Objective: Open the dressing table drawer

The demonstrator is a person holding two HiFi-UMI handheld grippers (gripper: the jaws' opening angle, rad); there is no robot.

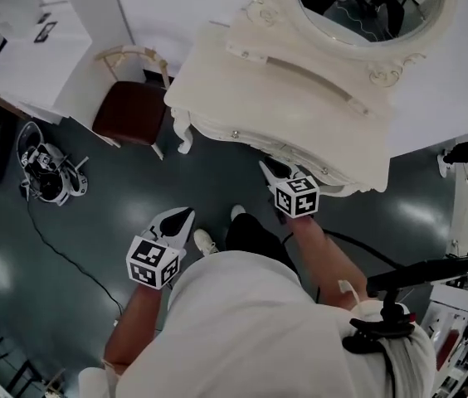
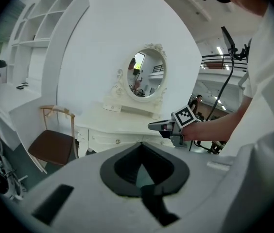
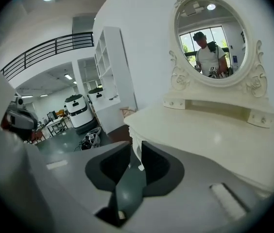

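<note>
Here right claw (image 1: 267, 167) angled down beside dressing table (image 1: 300, 114); left claw (image 1: 186, 215) behind.

You face a cream table (image 1: 300, 123); at ten o'clock, a chair (image 1: 130, 113) with maroon seat; the floor (image 1: 93, 222) is dark teal.

The person is holding both forearms out ahead of the torso, each gripper tilting somewhat downward. The left gripper (image 1: 186, 214) is trailing nearer the body, its jaws meeting tip to tip on nothing. The right gripper (image 1: 267, 167) is reaching further forward, its jaws standing slightly apart and empty.
</note>
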